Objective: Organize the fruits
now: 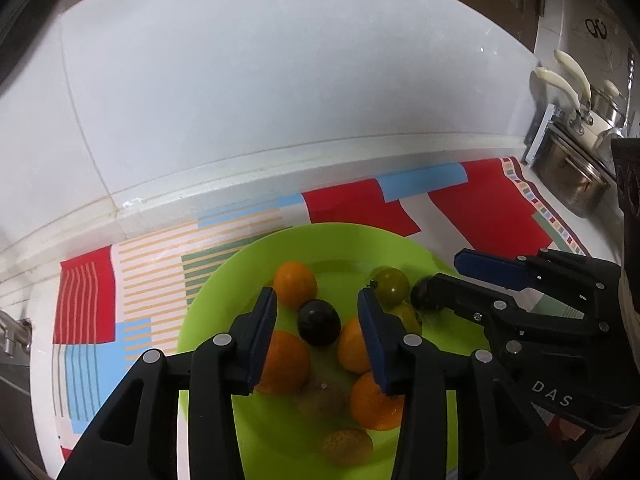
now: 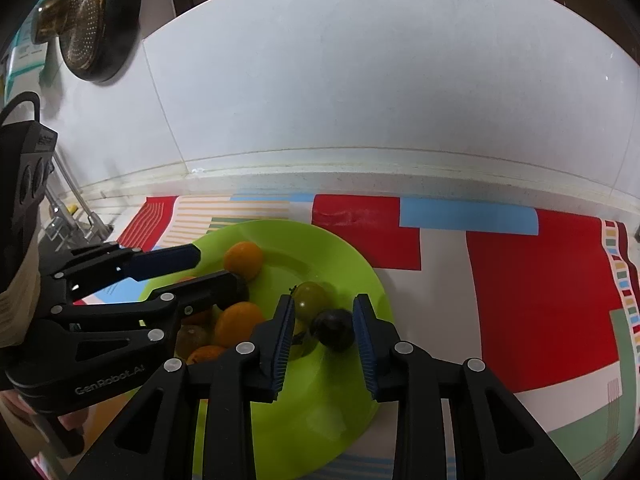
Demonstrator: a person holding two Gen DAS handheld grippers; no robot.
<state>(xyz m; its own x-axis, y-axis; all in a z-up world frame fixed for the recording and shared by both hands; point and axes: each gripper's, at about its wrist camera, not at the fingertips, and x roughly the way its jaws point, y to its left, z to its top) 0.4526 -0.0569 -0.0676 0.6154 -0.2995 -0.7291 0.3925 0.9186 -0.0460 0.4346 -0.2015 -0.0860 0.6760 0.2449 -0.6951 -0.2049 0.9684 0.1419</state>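
Fruits: piled on green plate [image 2: 372, 280], mid-surface.
Dark plum [image 2: 333, 329]: bracketed by right gripper [image 2: 324, 336], fingers spread, ungrasped.
Left gripper [image 1: 317, 334]: spread over second plum [image 1: 319, 322], empty.

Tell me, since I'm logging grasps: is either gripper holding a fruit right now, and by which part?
Nothing is held. The left gripper and right gripper both hover open over the green plate, each straddling a dark fruit without gripping it.

White tiled wall [image 1: 280, 80] behind a white counter [image 1: 240, 184]. Patterned cloth [image 2: 520, 280] covers the counter. Steel pots [image 1: 576, 172] at its right end; faucet [image 2: 68, 212] at its left. Strainer [image 2: 88, 20] hangs on the wall.
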